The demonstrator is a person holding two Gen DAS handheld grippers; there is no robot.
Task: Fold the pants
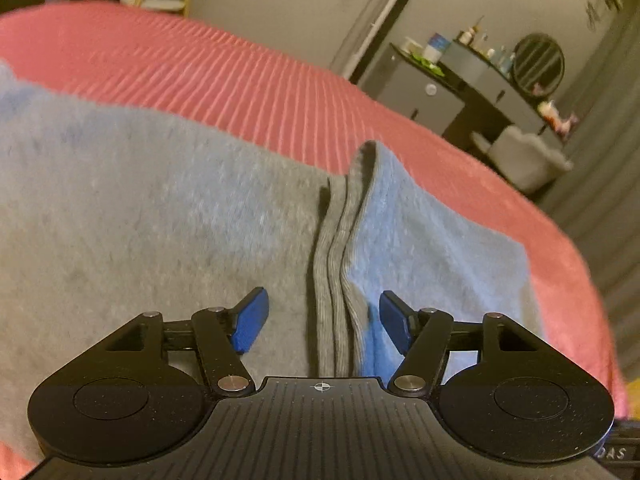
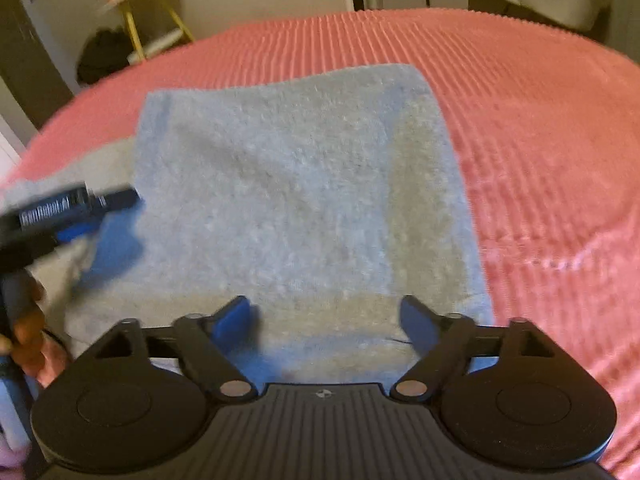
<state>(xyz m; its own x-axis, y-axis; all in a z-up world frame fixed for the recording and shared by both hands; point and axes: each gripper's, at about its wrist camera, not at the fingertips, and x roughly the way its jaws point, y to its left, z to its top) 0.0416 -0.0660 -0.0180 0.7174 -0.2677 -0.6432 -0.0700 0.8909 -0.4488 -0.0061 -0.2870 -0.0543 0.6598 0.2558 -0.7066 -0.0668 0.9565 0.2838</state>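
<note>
The grey pants (image 2: 296, 184) lie folded into a thick rectangle on the pink ribbed bedspread (image 2: 540, 140). In the left wrist view the pants (image 1: 140, 208) fill the foreground, with stacked ribbed hem edges (image 1: 340, 264) running between the fingers. My left gripper (image 1: 324, 320) is open, its blue pads on either side of those edges, holding nothing. It also shows in the right wrist view (image 2: 100, 216) at the fold's left side. My right gripper (image 2: 328, 324) is open just above the near edge of the folded pants, empty.
The pink bedspread (image 1: 240, 68) covers the bed. Beyond it stand a dark dresser with bottles and a round mirror (image 1: 536, 64), a grey fluffy stool (image 1: 524, 156) and a yellow-legged side table (image 2: 148, 12). The person's hand (image 2: 24, 320) is at the left edge.
</note>
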